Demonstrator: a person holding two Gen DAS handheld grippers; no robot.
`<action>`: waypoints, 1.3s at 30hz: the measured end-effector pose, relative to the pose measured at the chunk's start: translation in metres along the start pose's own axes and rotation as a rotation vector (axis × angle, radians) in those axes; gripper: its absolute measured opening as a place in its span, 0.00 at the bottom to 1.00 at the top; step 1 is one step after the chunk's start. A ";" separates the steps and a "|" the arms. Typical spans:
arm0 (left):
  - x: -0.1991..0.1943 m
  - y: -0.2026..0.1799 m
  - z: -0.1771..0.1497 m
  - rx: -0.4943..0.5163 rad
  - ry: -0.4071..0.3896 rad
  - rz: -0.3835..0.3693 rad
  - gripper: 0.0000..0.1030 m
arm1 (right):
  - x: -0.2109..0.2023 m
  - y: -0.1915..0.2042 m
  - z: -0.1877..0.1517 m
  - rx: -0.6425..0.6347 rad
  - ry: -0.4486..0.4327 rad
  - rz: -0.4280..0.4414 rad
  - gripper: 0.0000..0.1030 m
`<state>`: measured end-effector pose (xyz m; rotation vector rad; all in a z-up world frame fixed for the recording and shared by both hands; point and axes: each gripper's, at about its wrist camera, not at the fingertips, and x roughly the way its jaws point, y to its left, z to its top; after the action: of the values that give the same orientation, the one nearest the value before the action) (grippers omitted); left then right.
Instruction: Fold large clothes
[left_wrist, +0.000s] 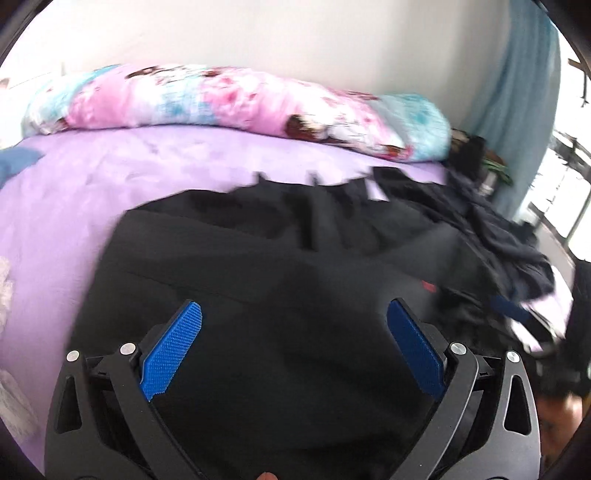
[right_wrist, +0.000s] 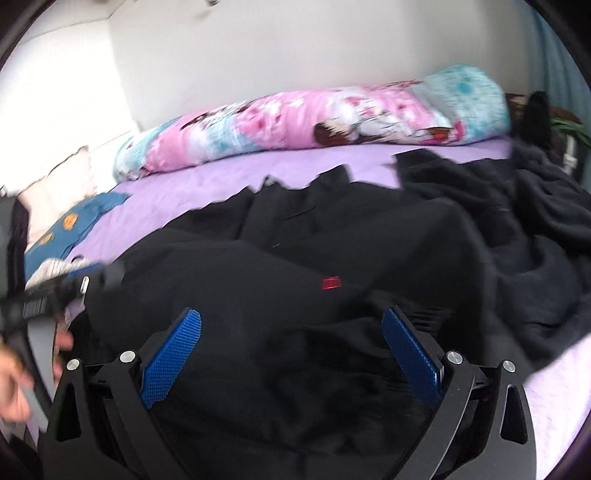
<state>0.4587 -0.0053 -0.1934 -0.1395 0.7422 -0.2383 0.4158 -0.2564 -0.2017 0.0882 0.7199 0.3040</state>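
Note:
A large black garment (left_wrist: 280, 266) lies spread on the purple bed sheet (left_wrist: 74, 192), with a small red tag (left_wrist: 428, 286) near its right side. My left gripper (left_wrist: 293, 314) is open above it, blue pads wide apart and empty. In the right wrist view the same black garment (right_wrist: 295, 266) with its red tag (right_wrist: 330, 283) fills the middle. My right gripper (right_wrist: 291, 321) is open over it and holds nothing. The left gripper (right_wrist: 55, 291) shows blurred at the left edge of that view, in a hand.
A long pink and blue floral bolster (left_wrist: 229, 99) lies along the white wall at the bed's far side. A heap of dark navy clothes (right_wrist: 517, 221) sits to the right. A blue patterned cloth (right_wrist: 74, 225) and a pale pillow (right_wrist: 62, 181) lie at the left. A blue curtain (left_wrist: 517, 92) hangs by the window.

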 end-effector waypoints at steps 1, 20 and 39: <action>0.004 0.009 0.002 0.005 -0.009 0.021 0.94 | 0.005 0.000 -0.003 -0.009 0.011 -0.003 0.94; 0.017 0.072 0.005 -0.002 0.017 0.089 0.94 | 0.001 -0.021 -0.011 0.062 0.046 -0.058 0.94; 0.102 0.116 0.006 -0.024 0.163 0.158 0.95 | 0.044 0.002 -0.063 -0.036 0.205 -0.057 0.94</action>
<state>0.5541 0.0796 -0.2797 -0.0842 0.9140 -0.0906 0.4050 -0.2430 -0.2764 0.0022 0.9178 0.2736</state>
